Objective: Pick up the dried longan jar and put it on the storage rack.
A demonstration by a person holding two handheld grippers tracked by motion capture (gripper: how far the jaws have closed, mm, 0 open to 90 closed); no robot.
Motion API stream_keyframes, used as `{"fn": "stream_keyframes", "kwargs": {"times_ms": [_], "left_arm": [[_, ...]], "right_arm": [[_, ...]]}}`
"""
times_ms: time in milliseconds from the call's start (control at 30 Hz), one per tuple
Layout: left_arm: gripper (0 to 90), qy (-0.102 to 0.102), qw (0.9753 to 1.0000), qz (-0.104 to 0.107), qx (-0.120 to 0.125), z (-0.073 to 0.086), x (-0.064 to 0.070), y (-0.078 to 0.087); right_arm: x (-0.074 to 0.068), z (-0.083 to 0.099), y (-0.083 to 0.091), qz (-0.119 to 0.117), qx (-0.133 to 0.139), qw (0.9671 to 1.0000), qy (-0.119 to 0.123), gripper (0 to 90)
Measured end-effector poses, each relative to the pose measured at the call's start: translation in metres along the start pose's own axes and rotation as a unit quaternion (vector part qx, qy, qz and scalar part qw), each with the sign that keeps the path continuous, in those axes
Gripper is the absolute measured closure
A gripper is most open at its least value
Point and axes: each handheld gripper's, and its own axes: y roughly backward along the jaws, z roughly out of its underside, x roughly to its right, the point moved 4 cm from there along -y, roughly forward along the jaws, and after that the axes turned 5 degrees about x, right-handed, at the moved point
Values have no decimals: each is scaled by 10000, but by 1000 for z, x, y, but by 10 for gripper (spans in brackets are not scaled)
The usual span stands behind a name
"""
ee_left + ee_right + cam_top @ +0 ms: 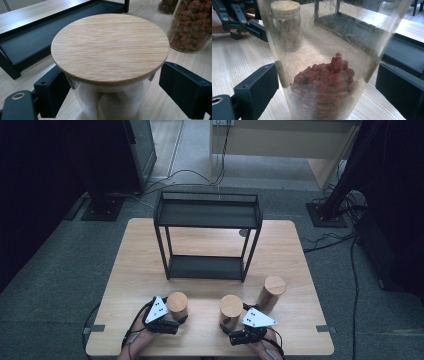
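Two open tools (pixel 172 317) (pixel 235 330) straddle round glass jars (pixel 110 97) (pixel 324 82) with smooth wooden lids.

no text, label, brand, number or sign can be read in any of the views. the wooden lid (pixel 110 46) of the jar in the left gripper view is plain, with only wood grain on it. the glass jar of red dried fruit (pixel 324 75) in the right gripper view has no sticker or print on its wall. the black rack (pixel 207 215) and the tabletop (pixel 280 255) have no writing that can be made out.
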Motion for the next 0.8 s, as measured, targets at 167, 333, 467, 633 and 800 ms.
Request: {"fn": "stream_keyframes", "kwargs": {"times_ms": [167,333,467,633,800], "left_arm": [[115,99,9999,-22,6,0,-1,0],[115,155,9999,-39,-25,0,-2,0],[115,129,9999,-54,-71,-1,-1,-1],[115,150,9998,-116,-86,-1,-1,-1],[115,151,9997,-146,-93,-2,0,-1]], "right_arm": [[1,0,-1,-37,-65,10000,-34,48],[1,0,-2,-5,-68,10000,-44,48],[1,0,-1,30,-73,10000,-56,49],[1,0,-1,50,-69,9999,-84,51],[1,0,-1,66,-66,9999,-85,51]]}}
